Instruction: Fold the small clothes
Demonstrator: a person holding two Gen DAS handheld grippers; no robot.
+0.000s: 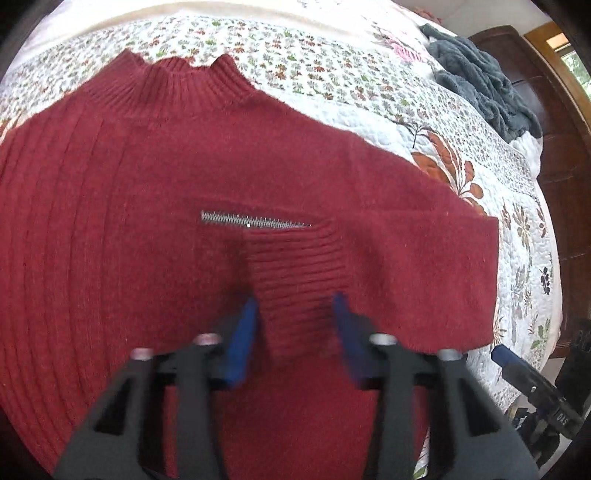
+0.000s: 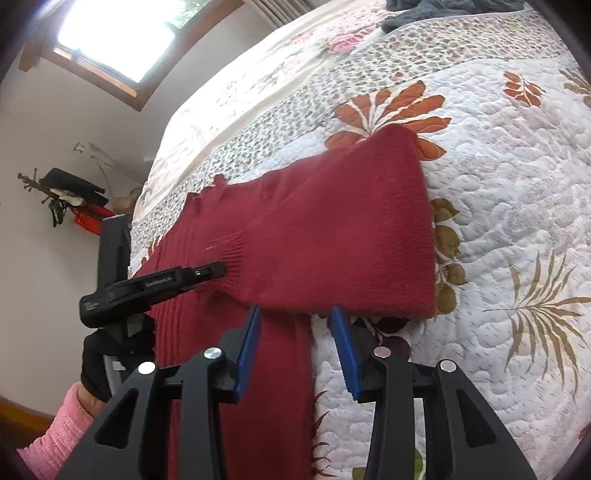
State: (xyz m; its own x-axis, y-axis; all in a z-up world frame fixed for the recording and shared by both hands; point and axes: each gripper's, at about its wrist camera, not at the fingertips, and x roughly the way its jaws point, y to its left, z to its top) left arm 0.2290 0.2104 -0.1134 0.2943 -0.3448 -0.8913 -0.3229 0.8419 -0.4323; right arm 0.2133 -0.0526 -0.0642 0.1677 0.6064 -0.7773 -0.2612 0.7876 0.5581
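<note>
Left wrist view: a dark red knitted sweater (image 1: 155, 177) lies flat on the bed's floral quilt (image 1: 369, 92), its ribbed collar (image 1: 184, 85) pointing toward the far edge of the bed. One sleeve is folded across the body, and its ribbed cuff (image 1: 295, 266) lies just below a short metal zipper (image 1: 255, 221). The left hand-held gripper (image 1: 295, 317) hovers with its blue fingers spread apart on either side of that cuff, clamping nothing. A grey-blue towel (image 1: 484, 85) is bunched near the bed's far right corner, beside a dark wooden headboard (image 1: 546, 129).

Right wrist view: the right hand-held gripper (image 2: 295, 325) is open too, its blue fingers apart over the lower edge of the folded sleeve (image 2: 332, 236) and the quilt (image 2: 498, 184). The left hand-held gripper (image 2: 210, 271) reaches in from the left, its tip at the ribbed cuff (image 2: 236, 258), held by a black-gloved hand (image 2: 99, 365) with a pink sleeve (image 2: 55, 439). A skylight (image 2: 114, 33) shines at the upper left.
</note>
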